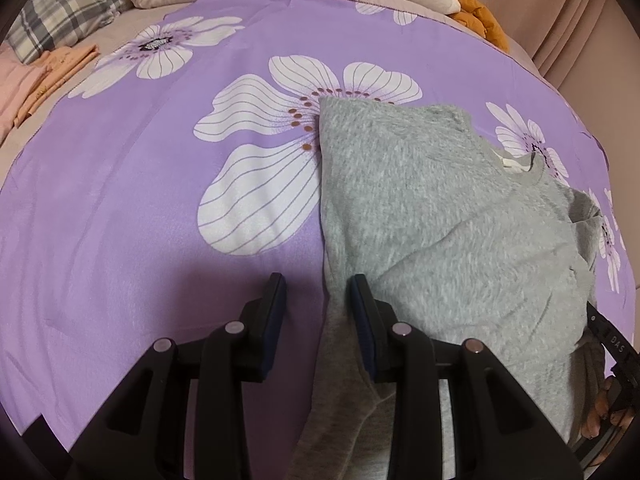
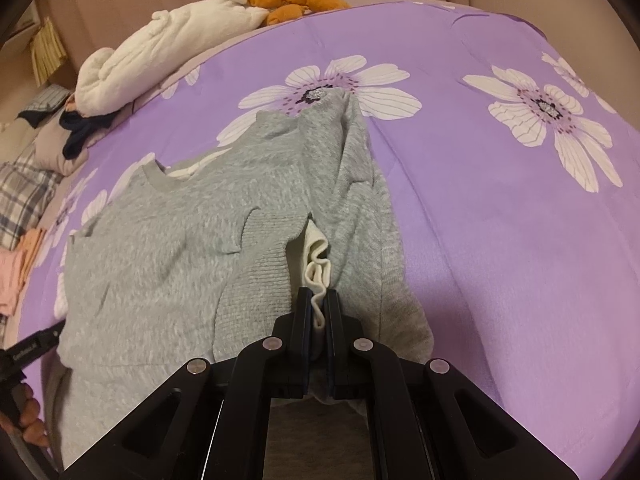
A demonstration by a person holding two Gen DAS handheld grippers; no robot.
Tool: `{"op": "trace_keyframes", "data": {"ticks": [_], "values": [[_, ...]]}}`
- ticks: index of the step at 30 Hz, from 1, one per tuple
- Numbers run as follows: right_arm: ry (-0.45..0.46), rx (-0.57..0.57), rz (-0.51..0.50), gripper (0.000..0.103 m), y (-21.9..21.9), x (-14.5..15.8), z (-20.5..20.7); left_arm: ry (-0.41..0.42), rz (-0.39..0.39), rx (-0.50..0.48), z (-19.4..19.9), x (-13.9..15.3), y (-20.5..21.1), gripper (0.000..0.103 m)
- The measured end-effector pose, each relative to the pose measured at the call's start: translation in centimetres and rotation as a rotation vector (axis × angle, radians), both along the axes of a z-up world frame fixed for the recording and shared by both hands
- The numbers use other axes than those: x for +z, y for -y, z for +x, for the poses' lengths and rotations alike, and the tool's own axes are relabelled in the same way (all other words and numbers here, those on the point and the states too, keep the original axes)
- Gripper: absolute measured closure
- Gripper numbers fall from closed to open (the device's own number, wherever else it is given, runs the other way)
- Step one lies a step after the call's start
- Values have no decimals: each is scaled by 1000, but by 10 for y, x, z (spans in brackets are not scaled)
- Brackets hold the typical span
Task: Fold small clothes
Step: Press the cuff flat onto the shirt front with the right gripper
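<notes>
A grey fleece sweater (image 1: 432, 220) lies partly folded on the purple floral bedsheet (image 1: 120, 200), its collar turned toward the cream blanket (image 2: 168, 44) heaped at the sheet's far edge. The right gripper (image 2: 319, 308) is clamped on the sweater's cream lining at the hem, probably to keep that edge taut. The left gripper (image 1: 318, 300) stands apart astride the sweater's left edge, pinching nothing, seemingly poised to take it.

Bedroom: floral bedsheet (image 1: 120, 200), plaid pillow (image 1: 60, 20)
</notes>
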State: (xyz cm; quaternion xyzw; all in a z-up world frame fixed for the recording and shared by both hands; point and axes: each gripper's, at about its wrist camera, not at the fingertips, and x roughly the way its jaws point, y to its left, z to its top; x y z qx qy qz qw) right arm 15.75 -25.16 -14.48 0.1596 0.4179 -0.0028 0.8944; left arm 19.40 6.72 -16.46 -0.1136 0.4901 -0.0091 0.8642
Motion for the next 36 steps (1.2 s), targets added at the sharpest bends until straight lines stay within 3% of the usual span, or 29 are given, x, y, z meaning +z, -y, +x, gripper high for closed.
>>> {"op": "trace_keyframes", "data": {"ticks": [10,15,30,36], "values": [[-39,17,-3,99,-1,2,6,11,-40,31,-2,0,-4,69],[-77,-14,50,99,5,2,9,9,-37,66,-2,0,-2,68],[-48,21,41,99,5,-1,5,39,-16,97,-6,0,2,68],[-34,8,38,99,4,-2,4,32,-49,85,-5,-1,-3,68]]}}
